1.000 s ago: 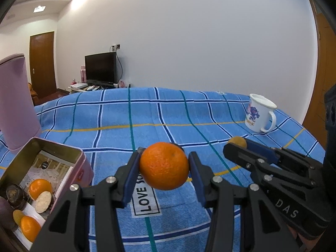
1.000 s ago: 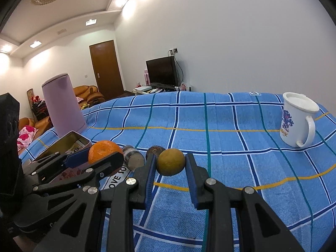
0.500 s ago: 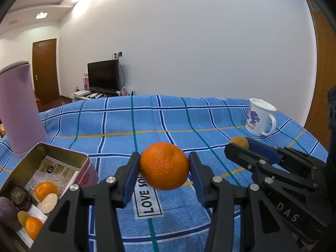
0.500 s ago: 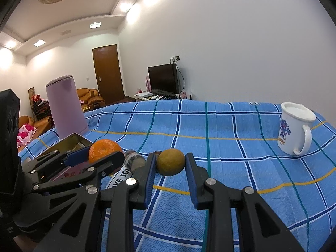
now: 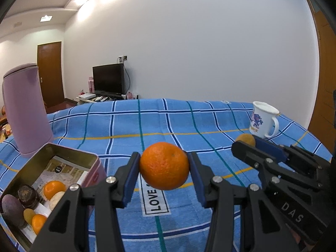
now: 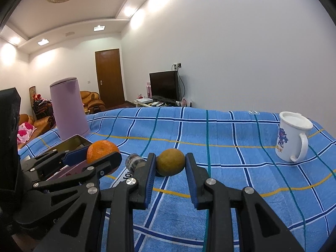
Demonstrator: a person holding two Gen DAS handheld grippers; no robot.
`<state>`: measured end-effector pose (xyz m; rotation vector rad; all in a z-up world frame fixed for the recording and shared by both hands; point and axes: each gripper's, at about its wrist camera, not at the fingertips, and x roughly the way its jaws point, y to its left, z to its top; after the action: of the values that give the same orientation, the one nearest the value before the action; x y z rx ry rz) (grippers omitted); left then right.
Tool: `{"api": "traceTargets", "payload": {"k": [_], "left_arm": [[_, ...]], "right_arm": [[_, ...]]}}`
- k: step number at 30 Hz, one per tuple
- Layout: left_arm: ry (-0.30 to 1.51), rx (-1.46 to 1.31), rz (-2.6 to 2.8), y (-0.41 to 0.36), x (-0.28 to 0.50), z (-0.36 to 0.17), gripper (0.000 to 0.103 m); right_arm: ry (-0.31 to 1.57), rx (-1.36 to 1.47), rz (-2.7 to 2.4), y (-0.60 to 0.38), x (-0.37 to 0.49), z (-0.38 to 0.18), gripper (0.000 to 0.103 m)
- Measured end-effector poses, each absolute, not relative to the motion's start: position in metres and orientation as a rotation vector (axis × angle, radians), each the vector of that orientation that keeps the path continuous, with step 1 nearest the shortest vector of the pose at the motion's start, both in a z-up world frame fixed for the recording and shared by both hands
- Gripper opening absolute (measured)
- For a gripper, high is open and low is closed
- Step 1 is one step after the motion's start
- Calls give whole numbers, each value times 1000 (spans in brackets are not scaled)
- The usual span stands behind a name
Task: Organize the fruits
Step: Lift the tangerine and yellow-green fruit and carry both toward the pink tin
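My left gripper (image 5: 164, 169) is shut on an orange (image 5: 164, 166) and holds it above the blue checked cloth (image 5: 189, 121). It also shows in the right wrist view (image 6: 103, 152), left of my right gripper. My right gripper (image 6: 170, 164) is shut on a yellow-green fruit (image 6: 171, 162), held above the cloth. That fruit shows in the left wrist view (image 5: 245, 139) at the right. An open metal tin (image 5: 69, 153) at lower left holds several fruits, among them small oranges (image 5: 53, 188) and a dark purple fruit (image 5: 11, 208).
A tall lilac canister (image 5: 26, 109) stands behind the tin. A white mug (image 5: 263, 122) stands at the right. A small jar-like object (image 6: 134, 162) and a dark fruit lie on the cloth behind my right gripper. A "LOVE" label (image 5: 155, 199) is on the cloth.
Both grippers have risen a little with their fruits still held. The tin's contents sit lower in the left wrist view.
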<state>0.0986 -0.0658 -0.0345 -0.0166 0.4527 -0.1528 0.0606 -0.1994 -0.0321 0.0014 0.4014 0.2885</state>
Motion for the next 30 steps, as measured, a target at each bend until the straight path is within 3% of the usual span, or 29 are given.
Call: {"api": "traceTargets", "payload": {"k": [30], "left_arm": [[445,-28,-98,-32,82,-33,49]], "right_arm": [[397,-50,334,-170,58,-31,30]]}}
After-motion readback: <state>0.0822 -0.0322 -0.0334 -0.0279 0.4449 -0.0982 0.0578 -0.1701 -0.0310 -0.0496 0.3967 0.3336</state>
